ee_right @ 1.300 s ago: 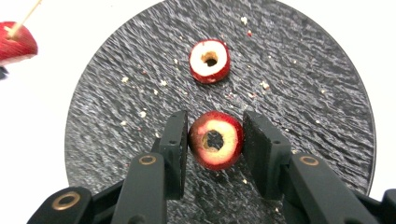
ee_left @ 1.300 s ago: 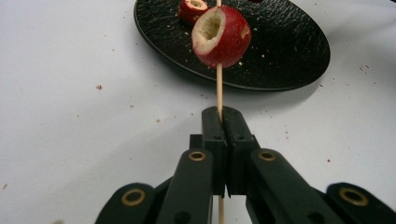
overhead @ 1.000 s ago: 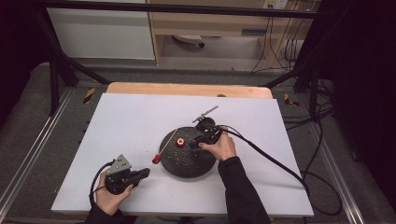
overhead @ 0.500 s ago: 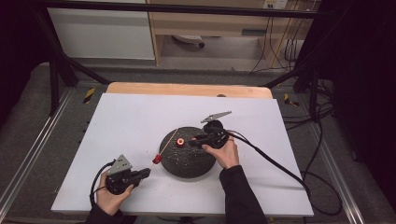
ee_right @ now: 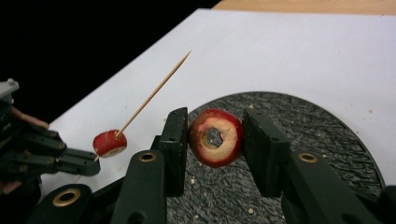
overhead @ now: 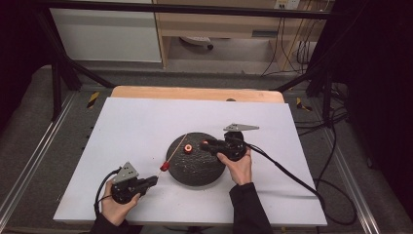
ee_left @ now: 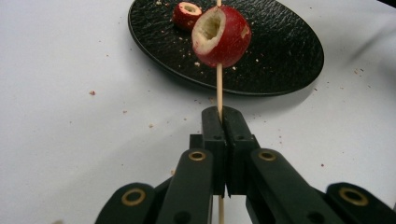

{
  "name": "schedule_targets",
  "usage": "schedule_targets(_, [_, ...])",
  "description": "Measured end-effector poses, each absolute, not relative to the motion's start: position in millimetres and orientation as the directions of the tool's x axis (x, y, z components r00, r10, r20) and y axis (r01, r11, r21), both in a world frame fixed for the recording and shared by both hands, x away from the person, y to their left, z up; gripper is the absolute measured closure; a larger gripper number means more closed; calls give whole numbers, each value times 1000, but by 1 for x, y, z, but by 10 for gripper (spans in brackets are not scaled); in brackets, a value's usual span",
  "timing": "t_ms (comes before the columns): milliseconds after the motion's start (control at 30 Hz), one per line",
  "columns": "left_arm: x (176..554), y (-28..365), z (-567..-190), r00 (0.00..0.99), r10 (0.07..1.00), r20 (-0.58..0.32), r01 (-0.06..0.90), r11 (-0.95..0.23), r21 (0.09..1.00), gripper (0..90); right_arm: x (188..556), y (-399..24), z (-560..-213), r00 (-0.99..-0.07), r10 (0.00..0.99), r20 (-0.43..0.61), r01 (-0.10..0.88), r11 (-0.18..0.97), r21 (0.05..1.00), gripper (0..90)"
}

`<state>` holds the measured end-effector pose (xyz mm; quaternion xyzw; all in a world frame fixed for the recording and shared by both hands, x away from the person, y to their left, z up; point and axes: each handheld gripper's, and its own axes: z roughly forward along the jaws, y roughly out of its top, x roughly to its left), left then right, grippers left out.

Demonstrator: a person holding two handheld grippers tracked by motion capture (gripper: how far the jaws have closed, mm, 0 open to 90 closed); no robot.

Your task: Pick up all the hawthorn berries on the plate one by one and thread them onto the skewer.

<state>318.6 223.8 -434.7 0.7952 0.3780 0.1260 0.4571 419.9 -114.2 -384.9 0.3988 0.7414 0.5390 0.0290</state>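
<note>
plate (ee_left: 280, 51): black, rough pebbled (crumb-flecked) | skewer (ee_left: 219, 84): pale smooth wood | table (overhead: 136, 122): matt white | gripper jaws: matt black plastic

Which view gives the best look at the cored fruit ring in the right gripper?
The right gripper view: the cored fruit ring faces the camera between the fingers, hole visible. The high view shows a small red spot over the black plate; the left gripper view shows it far off.

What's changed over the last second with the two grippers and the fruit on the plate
The right gripper has slid across the black plate toward the skewer, still shut on the cored red fruit piece. The left gripper has stayed put, still clamping the skewer with one fruit piece threaded on it. The plate hasn't moved.
</note>
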Motion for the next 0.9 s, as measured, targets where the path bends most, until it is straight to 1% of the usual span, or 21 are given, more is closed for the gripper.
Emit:
schedule_targets(167, [317,223,-434,684,716,-142,478,-292,829,888,416,-118,-390,-671,601,434,540,-5,842,626])
schedule_targets(233, [317,222,-434,683,716,-144,477,-288,830,887,416,-118,-391,-669,602,435,534,-17,845,626])
schedule_targets(300, [316,222,-434,684,716,-143,475,-288,832,888,414,-118,-393,-666,596,449,521,-59,851,626])
schedule_targets(400, [316,220,-433,682,717,-143,473,-284,834,888,413,-118,-394,-662,594,457,510,-90,855,627])
schedule_targets(433, [316,220,-433,682,717,-143,472,-282,835,887,413,-118,-394,-656,589,472,504,-123,855,627])
schedule_targets(467, [315,220,-433,682,718,-141,470,-282,836,887,413,-118,-394,-656,589,472,504,-123,855,627])
schedule_targets(533, [315,219,-433,680,719,-144,470,-276,838,888,412,-119,-394,-651,585,484,481,-177,859,627])
schedule_targets(567, [315,219,-433,680,718,-147,471,-274,839,888,412,-119,-394,-651,585,484,481,-177,859,627])
schedule_targets(767, [314,215,-433,682,716,-148,466,-270,843,888,411,-119,-396,-639,587,497,431,-262,863,627])
schedule_targets(833, [313,213,-433,681,717,-148,466,-268,843,888,411,-118,-396,-635,584,507,406,-306,861,628])
schedule_targets(900, [313,211,-432,682,716,-146,462,-267,846,888,411,-117,-396,-635,581,509,399,-318,860,628])
